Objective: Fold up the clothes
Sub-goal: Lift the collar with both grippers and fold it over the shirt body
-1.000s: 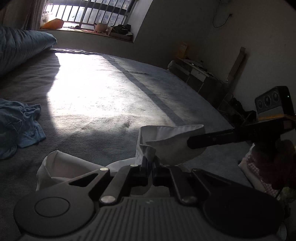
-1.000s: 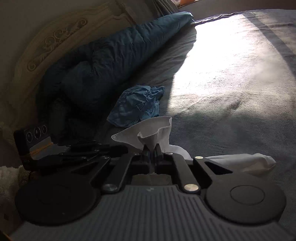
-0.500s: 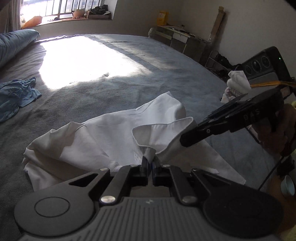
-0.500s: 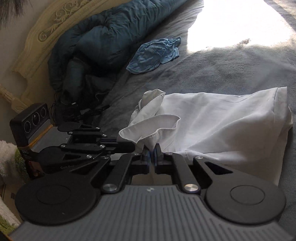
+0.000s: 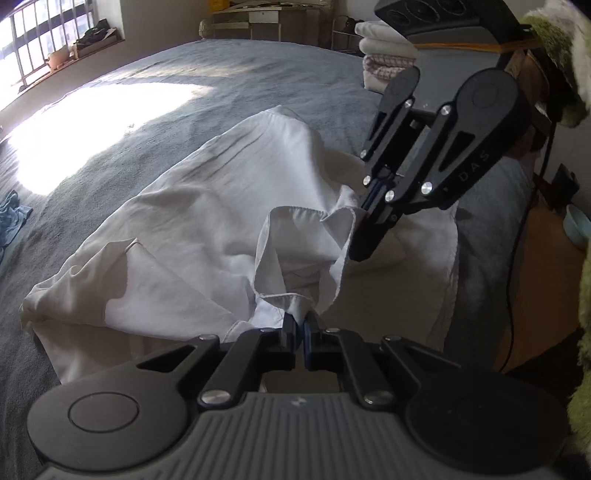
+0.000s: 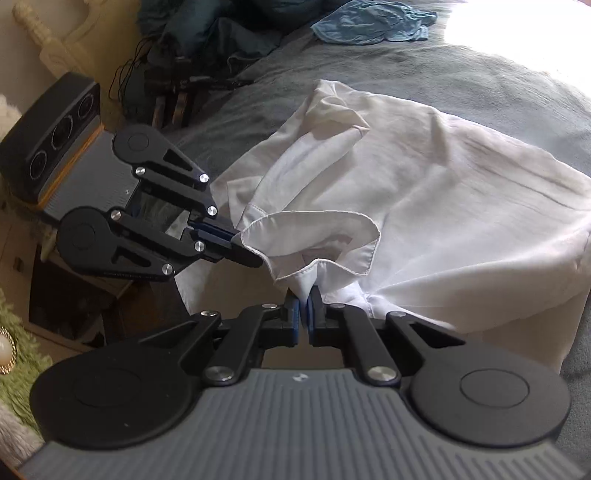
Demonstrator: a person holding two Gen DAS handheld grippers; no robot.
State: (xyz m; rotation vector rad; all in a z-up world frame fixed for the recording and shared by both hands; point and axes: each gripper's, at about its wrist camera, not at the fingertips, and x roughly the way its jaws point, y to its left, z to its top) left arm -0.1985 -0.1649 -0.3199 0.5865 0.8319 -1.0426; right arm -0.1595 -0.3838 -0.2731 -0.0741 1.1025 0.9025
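- The white shirt (image 5: pixel 207 229) lay spread on the grey bedcover (image 5: pixel 229 74), near the bed's edge, its far part rumpled and one end bunched in a loose fold.
- The left gripper (image 5: pixel 300 325) was pinched tight on a corner of the shirt's near hem; the right gripper (image 6: pixel 305 300) was clamped just as narrowly on the hem a little further along, so a short slack loop of cloth stood up between the two.
- Risk, as I judged it: the grips held only thin bits of hem, so a sharp pull could slip the cloth free; and with the two held points so close together, the shirt could land creased rather than flat.
- The near edge hung toward the side of the bed, so slack cloth might slide off.
- A crumpled blue garment (image 6: pixel 369 26) lay well apart on the bedcover, beside a dark quilt (image 6: pixel 229 29), and did not block anything.
- A stack of folded towels (image 5: pixel 384 55) stood beyond the bed, past the right gripper.
- A bright sun patch (image 5: pixel 92 125) washed out the far bedcover.
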